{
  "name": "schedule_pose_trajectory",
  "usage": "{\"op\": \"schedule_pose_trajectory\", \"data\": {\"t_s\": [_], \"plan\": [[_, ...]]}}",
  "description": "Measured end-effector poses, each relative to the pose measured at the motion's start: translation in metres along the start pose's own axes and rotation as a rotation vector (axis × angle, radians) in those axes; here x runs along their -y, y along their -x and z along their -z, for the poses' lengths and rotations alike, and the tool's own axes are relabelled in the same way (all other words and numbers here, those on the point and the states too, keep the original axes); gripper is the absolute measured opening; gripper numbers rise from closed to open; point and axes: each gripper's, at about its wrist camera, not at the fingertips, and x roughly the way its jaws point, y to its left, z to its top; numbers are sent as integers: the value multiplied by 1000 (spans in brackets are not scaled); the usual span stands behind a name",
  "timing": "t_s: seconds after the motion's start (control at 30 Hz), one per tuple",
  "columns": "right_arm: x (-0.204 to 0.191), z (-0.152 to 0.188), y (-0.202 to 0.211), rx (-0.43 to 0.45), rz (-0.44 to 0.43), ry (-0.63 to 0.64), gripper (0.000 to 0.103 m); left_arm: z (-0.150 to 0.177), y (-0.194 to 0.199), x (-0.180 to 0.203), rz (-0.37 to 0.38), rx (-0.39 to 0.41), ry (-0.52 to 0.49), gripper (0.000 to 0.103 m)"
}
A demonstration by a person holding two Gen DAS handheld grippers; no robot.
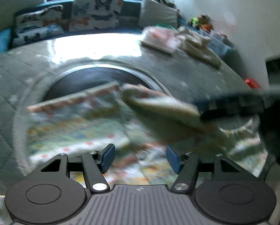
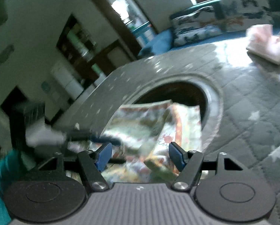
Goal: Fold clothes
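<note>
Jaws wide, holding nothing on both grippers: patterned garment [image 2: 149, 131] is lying dead ahead of right gripper [image 2: 140, 156], left gripper [image 1: 140, 156] hovering equally close.

Left tongs [image 1: 140, 157] agape over blurred patterned cloth [image 1: 80, 131] in the quilted mat's [image 1: 18, 78] round opening.

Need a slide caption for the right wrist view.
Open right claw over a colorful patterned garment lying in the round opening of a grey quilted cover.
</note>
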Motion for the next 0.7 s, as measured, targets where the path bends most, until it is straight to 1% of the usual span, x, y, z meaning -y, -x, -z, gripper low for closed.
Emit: {"op": "schedule_pose_trajectory", "data": {"t_s": [0.13,0.23,0.33,0.4,0.47,0.5,0.53,0.63,0.7], "plan": [[-11,14,-10,-53,4,39,69,-13,7,-12,-34,37,29,62],[-22,22,-22,-90,41,87,69,-22,12,-20,-59,65,51,61],[-36,31,-31,-107,75,141,69,-33,1,-6,-17,79,15,56],[-46,36,-34,-107,103,197,69,-40,-13,5,19,82,-7,50],[-52,39,-35,-111,115,224,69,-44,-30,11,30,57,-15,46],[-53,39,-35,-108,121,224,68,-46,-39,14,35,43,-19,39],[-54,40,-34,-104,126,220,68,-48,-48,17,39,29,-22,36],[-54,41,-20,-75,136,213,67,-45,-63,16,23,-5,-24,35],[-52,37,-7,-42,161,200,67,-43,-64,15,23,-7,-19,35]]}}
